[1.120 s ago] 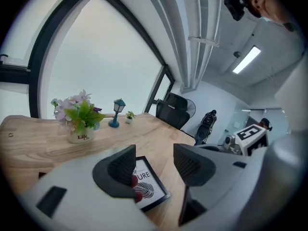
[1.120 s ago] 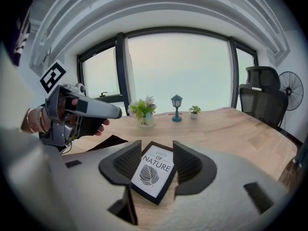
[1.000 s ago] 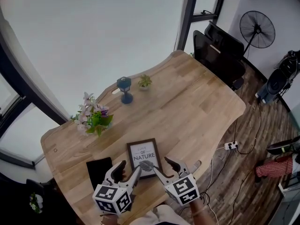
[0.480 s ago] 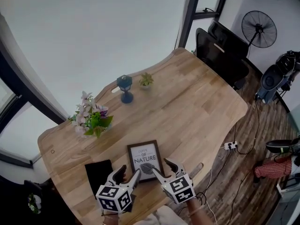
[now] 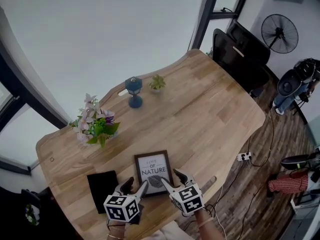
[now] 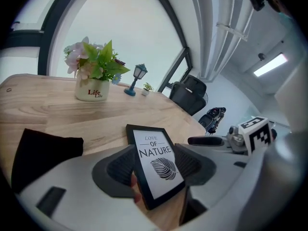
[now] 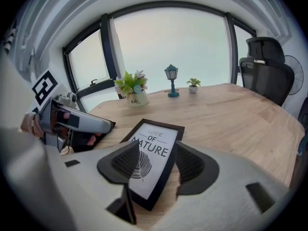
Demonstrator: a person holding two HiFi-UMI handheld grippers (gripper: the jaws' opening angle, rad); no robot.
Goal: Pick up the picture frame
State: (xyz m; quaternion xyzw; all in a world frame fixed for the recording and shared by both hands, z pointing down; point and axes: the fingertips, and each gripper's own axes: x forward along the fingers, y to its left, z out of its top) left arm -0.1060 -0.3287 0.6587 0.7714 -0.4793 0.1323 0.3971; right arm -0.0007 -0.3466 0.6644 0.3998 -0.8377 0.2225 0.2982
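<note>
Head view: picture frame near edge hidden under tips of left gripper & right gripper, right gripper view: jaw covers pt of leaf print + "N", black pad near pt hidden behind left gripper body.

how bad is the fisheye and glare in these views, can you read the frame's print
Head view: window blown out to flat white, its dark bars bowed, picture frame print small but legible. Left gripper view: heavy fisheye, black corners, print sharp. Right gripper view: same warp, bright window, print sharp.
</note>
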